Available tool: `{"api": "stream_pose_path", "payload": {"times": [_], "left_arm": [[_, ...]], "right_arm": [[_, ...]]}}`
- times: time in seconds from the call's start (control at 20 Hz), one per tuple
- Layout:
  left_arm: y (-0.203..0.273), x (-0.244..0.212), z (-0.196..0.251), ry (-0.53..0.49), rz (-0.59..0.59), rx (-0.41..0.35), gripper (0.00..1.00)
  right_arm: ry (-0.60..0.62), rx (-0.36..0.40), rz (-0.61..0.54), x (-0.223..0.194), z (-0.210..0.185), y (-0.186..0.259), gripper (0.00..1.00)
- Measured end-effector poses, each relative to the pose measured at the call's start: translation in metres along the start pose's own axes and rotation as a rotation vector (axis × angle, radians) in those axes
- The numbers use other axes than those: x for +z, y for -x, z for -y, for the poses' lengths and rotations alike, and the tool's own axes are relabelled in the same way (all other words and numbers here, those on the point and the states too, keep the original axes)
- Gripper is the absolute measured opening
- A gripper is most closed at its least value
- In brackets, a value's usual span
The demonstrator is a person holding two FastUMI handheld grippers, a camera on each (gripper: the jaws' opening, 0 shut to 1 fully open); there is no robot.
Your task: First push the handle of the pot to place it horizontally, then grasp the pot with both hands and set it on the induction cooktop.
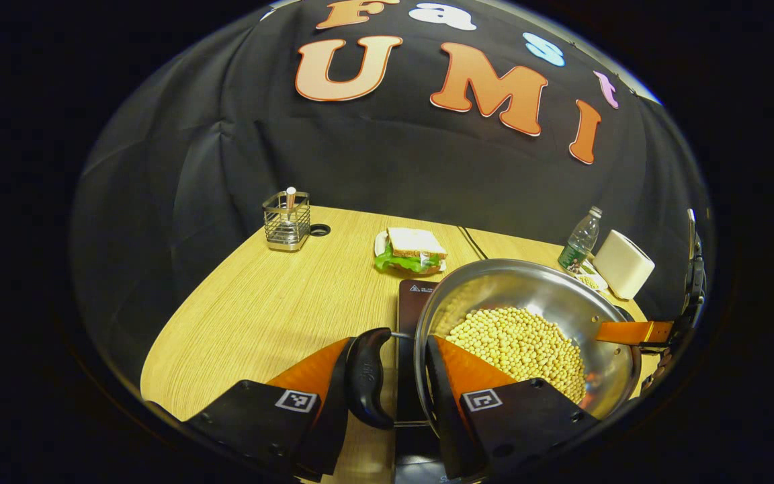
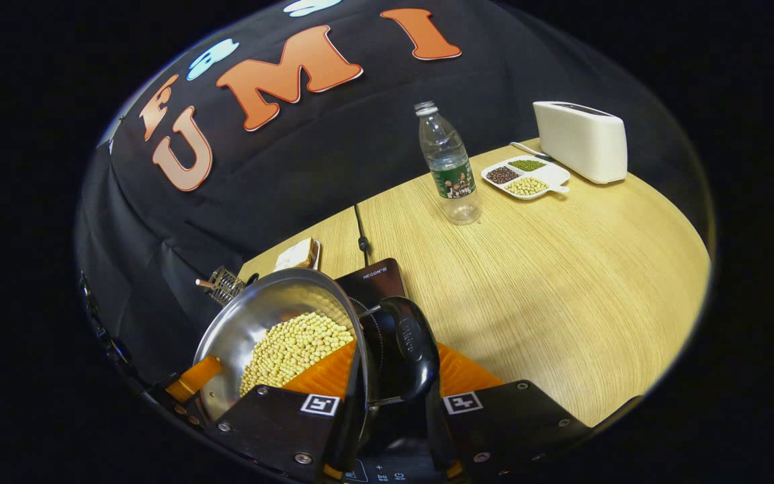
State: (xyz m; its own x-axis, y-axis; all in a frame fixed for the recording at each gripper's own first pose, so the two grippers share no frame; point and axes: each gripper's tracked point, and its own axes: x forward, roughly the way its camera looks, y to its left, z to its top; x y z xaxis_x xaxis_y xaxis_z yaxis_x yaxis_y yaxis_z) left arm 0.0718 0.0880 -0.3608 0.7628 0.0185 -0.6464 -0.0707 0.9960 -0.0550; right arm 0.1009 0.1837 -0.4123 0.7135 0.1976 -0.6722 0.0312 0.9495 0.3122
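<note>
A: Over the cooktop (image 1: 412,304), near the middle of the wooden table (image 1: 259,316) — where is the pot?

B: The steel pot (image 1: 528,289), part full of pale yellow beans (image 1: 525,346), sits above the dark cooktop. Whether its base touches the glass or hangs clear, I cannot tell from either view.

A: State of my left tongs?

B: In the left gripper view my left gripper (image 1: 397,376) straddles the pot's near side: one finger lies inside the rim against the wall, the other outside against the black side handle (image 1: 368,376). Closed on the pot, wall and handle pinched between.

A: And the right?

B: In the right gripper view my right gripper (image 2: 394,380) does the same on the opposite side: one finger reaches into the pot (image 2: 279,323) over the beans (image 2: 296,346), the other outside the second black handle (image 2: 406,349). Clamped on the pot. Its far tip also shows across the rim in the left gripper view.

A: Surroundings?

B: A sandwich (image 1: 414,250) beyond the cooktop, a wire holder (image 1: 286,220) at the far left corner. To the right a water bottle (image 2: 449,165), a divided dish of beans (image 2: 525,176), and a white toaster (image 2: 582,140).
</note>
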Motion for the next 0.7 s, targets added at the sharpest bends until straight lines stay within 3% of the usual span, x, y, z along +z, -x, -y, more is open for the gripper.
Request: {"api": "stream_pose_path", "payload": {"times": [0.25, 0.35, 0.45, 0.5, 0.55, 0.6, 0.7], "left_arm": [[0.0, -0.003, -0.003, -0.039, 0.014, 0.007, 0.67], [0.006, 0.015, -0.004, -0.072, 0.083, 0.031, 0.72], [0.017, 0.035, -0.011, -0.097, 0.155, 0.089, 0.78], [0.024, 0.043, -0.015, -0.115, 0.177, 0.12, 0.92], [0.032, 0.052, -0.017, -0.134, 0.199, 0.139, 1.0], [0.039, 0.062, -0.016, -0.147, 0.224, 0.152, 1.0], [0.065, 0.092, -0.011, -0.146, 0.288, 0.162, 1.0]], "right_arm": [[0.004, -0.003, 0.021, -0.001, -0.001, 0.003, 0.49], [0.02, 0.007, 0.035, 0.002, -0.005, 0.006, 0.55], [0.029, 0.019, 0.038, 0.004, -0.009, 0.01, 0.68], [0.032, 0.025, 0.04, 0.007, -0.011, 0.016, 0.78], [0.042, 0.03, 0.054, 0.013, -0.013, 0.021, 0.84], [0.067, 0.02, 0.091, 0.023, -0.013, 0.03, 0.94], [0.148, 0.006, 0.187, 0.056, -0.015, 0.049, 0.95]]}}
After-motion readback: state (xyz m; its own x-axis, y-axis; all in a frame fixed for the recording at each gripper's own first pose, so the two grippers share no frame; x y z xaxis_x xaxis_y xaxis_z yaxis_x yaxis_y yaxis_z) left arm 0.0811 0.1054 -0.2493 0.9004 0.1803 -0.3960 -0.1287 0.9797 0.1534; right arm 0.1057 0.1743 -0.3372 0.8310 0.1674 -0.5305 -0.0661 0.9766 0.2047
